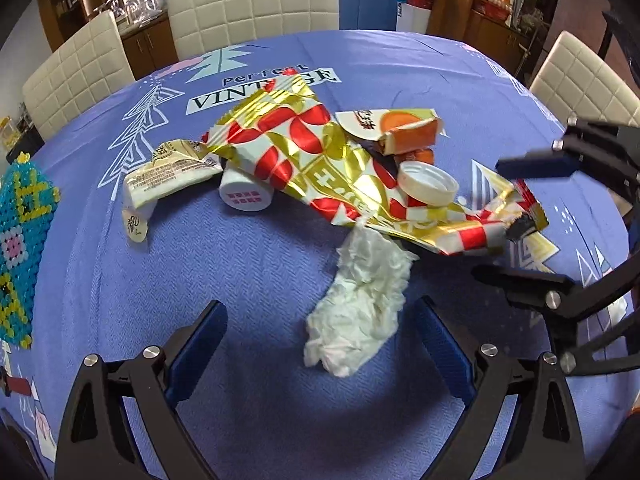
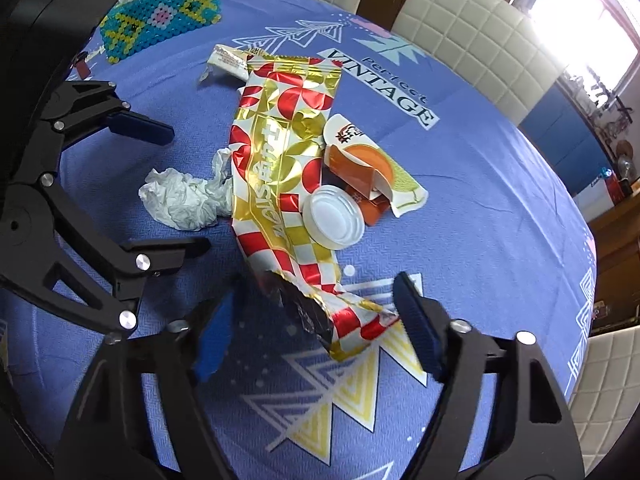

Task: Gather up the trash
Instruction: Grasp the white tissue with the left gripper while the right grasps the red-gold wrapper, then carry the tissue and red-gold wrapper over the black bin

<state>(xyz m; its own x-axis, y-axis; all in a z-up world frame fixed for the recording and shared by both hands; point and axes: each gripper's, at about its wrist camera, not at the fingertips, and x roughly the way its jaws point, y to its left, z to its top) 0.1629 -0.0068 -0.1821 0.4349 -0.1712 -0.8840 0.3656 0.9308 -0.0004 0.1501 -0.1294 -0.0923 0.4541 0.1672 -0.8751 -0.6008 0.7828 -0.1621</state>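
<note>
A pile of trash lies on the blue tablecloth (image 1: pixel 240 264). A long gold, red and white foil wrapper (image 1: pixel 320 160) (image 2: pixel 280 168) lies across it. A crumpled white tissue (image 1: pixel 360 304) (image 2: pixel 184 200) lies at its near side. A white lid (image 1: pixel 428 184) (image 2: pixel 332 216), an orange carton (image 1: pixel 408 132) (image 2: pixel 360 176), a cream packet (image 1: pixel 168 172) (image 2: pixel 232 58) and a small white bottle (image 1: pixel 244 194) lie around it. My left gripper (image 1: pixel 320 344) (image 2: pixel 176 188) is open, its fingers either side of the tissue. My right gripper (image 2: pixel 316 328) (image 1: pixel 500 216) is open around the wrapper's torn end.
A turquoise beaded pouch (image 1: pixel 16 248) (image 2: pixel 160 16) lies at the table's left. Cream padded chairs (image 1: pixel 252 4) (image 2: pixel 472 36) stand around the round table. Wooden cabinets with glassware stand behind.
</note>
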